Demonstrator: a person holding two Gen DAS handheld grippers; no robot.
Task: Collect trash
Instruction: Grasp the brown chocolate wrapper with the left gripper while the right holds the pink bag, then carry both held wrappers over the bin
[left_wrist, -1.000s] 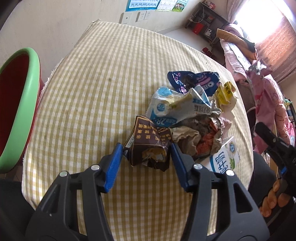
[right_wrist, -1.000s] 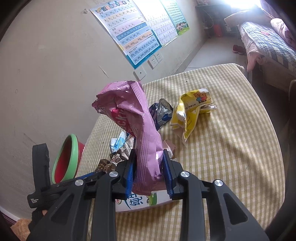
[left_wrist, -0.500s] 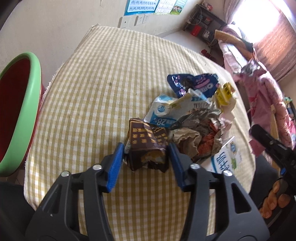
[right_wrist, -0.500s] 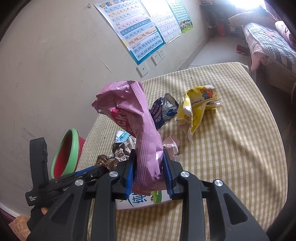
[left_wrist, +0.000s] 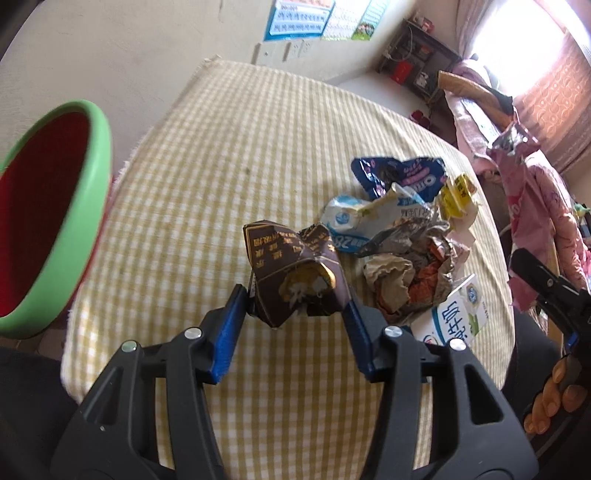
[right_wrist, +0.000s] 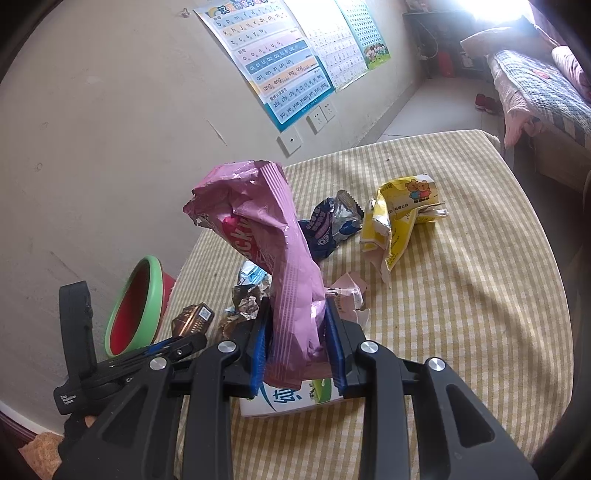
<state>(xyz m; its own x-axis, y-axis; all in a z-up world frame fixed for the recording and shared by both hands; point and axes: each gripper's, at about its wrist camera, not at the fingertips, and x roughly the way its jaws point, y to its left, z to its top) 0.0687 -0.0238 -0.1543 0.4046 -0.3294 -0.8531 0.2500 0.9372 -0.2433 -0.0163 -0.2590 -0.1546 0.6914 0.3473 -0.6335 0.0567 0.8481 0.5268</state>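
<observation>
Since the earlier frame the left claw (left_wrist: 297, 304) has lifted the brown wrapper (left_wrist: 293, 275) off the checked surface (left_wrist: 229, 155), clamping it beside the trash pile (left_wrist: 402, 236). The right claw (right_wrist: 295, 338) grips the pink bag (right_wrist: 273, 251) upright. The green-rimmed bin (left_wrist: 55, 221) sits past the surface's left edge, with bare cloth between.

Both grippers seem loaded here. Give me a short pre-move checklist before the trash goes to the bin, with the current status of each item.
1. Left gripper clamped on the brown wrapper: ok, both blue pads press its sides.
2. Brown wrapper clear of the trash pile: cannot tell, its right edge sits close to the crumpled paper.
3. Right gripper clamped on the pink bag: ok, the bag stands upright between the pads.
4. Bin open and reachable: ok, the green rim and red inside face the table edge.
5. Path from wrapper to bin: ok, only bare checked tablecloth lies between.
6. Table cleared: not ok, the yellow packet and milk carton remain.
</observation>
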